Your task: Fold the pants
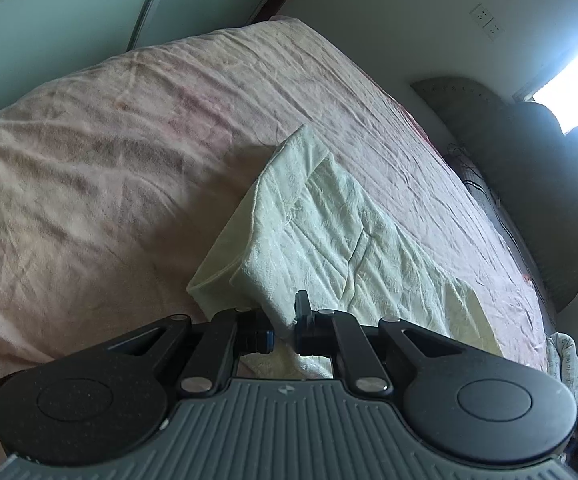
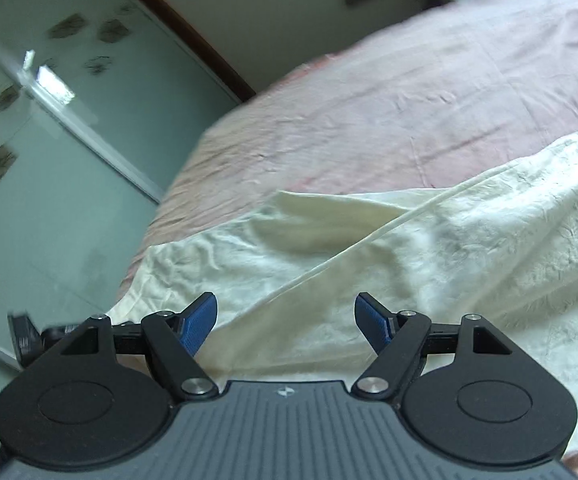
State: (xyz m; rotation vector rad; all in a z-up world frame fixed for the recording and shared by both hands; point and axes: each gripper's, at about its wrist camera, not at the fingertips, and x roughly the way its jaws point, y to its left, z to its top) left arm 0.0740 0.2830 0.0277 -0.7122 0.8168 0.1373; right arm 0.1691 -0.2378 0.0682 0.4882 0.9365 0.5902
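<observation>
We see the cream pants (image 1: 329, 232) lying spread on the pink bed sheet (image 1: 109, 152), one leg reaching away from us, its hem folded over. Our left gripper (image 1: 285, 330) has its jaws closed on a near edge of the pants, the cloth pinched between them. Our right gripper (image 2: 287, 320) hangs over the pants (image 2: 429, 264) with its jaws wide apart, nothing between the blue pads (image 2: 197, 322); that view is somewhat blurred.
</observation>
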